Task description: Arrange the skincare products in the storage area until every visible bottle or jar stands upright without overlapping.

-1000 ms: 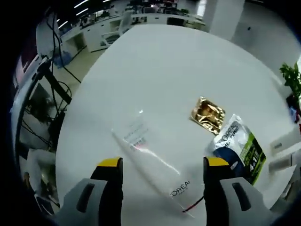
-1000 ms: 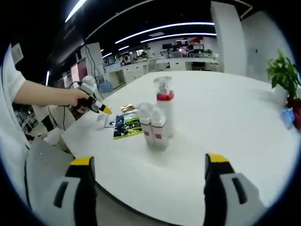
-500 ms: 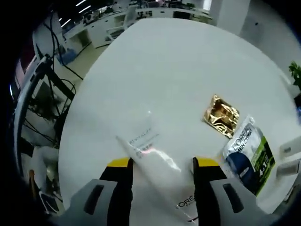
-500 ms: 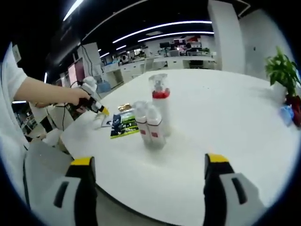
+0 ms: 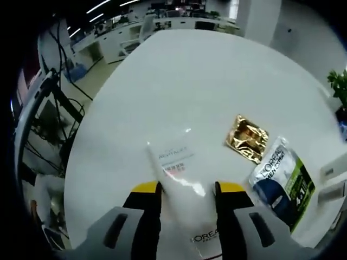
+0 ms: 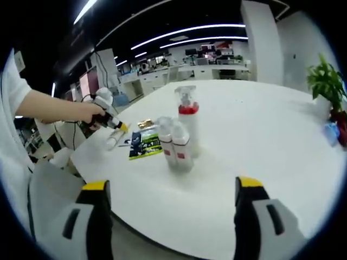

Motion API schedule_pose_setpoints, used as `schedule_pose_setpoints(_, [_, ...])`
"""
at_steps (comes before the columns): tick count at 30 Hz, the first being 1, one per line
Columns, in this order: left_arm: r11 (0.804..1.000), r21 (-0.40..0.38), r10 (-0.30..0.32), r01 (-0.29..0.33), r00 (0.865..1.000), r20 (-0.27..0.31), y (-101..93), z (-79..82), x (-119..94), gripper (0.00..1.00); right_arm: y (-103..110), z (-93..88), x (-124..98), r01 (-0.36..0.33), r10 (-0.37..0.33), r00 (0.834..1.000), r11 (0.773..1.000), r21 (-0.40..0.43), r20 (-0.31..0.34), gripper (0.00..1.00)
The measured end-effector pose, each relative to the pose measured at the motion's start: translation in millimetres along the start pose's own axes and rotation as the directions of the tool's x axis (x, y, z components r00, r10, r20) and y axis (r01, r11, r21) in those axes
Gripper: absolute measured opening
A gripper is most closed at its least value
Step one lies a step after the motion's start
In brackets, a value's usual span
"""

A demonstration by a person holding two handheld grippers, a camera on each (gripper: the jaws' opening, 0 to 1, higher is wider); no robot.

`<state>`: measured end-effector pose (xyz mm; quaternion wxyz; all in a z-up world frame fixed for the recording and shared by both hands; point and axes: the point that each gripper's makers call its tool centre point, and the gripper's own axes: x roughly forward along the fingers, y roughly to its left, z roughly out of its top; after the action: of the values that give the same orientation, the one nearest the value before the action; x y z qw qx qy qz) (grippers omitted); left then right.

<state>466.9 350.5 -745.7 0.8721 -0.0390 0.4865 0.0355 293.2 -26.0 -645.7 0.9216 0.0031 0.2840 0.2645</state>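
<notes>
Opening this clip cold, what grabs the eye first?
The left gripper has its jaws on either side of a white tube lying flat on the white table, beside a gold sachet. Across the table, three upright bottles cluster together, the right gripper open before them.

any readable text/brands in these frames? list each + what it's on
"L'OREAL": white tube lying on the table, near its lower end between the left gripper fingers.
"L'OREAL" with "MEN EXPERT" under it: blue, white and green sachet.
Small print on the tube's upper end: too blurred to read.
Gold sachet: no legible text.
Bottles in the right gripper view: labels too small to read.
</notes>
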Motion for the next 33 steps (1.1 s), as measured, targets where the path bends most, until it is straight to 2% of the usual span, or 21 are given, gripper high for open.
schedule_pose_setpoints(6, [0.999, 0.022, -0.037, 0.036, 0.998, 0.049, -7.9, 5.8, -10, 0.33, 2, -0.4, -4, 0.004, -0.004, 1.000, 1.000, -0.002, 0.004, 0.95])
schedule_pose_setpoints(10, [0.996, 0.027, -0.085, 0.083, 0.991, 0.102, -16.8, 7.9, -19, 0.33, 5, 0.4, -4, -0.001, 0.001, 1.000, 1.000, -0.007, 0.006, 0.95])
schedule_pose_setpoints(11, [0.994, 0.033, -0.111, 0.107, 0.986, 0.128, -21.1, 10.2, -22, 0.33, 7, 0.9, -4, -0.003, 0.003, 1.000, 1.000, -0.009, 0.007, 0.95])
schedule_pose_setpoints(14, [0.988, 0.045, -0.152, 0.147, 0.976, 0.157, -28.6, 10.2, -32, 0.32, 11, 2.9, -4, -0.011, 0.011, 1.000, 1.000, -0.016, 0.011, 0.95])
schedule_pose_setpoints(17, [0.985, 0.063, -0.171, 0.162, 0.969, 0.179, -33.6, 8.9, -43, 0.32, 14, 4.3, -4, -0.019, 0.019, 1.000, 1.000, -0.024, 0.011, 0.95])
schedule_pose_setpoints(24, [0.969, 0.115, -0.240, 0.217, 0.936, 0.258, -49.9, 8.8, -72, 0.32, 22, 11.7, -5, -0.044, 0.045, 0.999, 0.998, -0.038, 0.029, 0.92])
schedule_pose_setpoints(33, [0.945, 0.192, -0.314, 0.265, 0.897, 0.311, -70.5, -2.8, -100, 0.31, 36, 24.4, -4, -0.088, 0.090, 0.995, 0.995, -0.051, 0.050, 0.89])
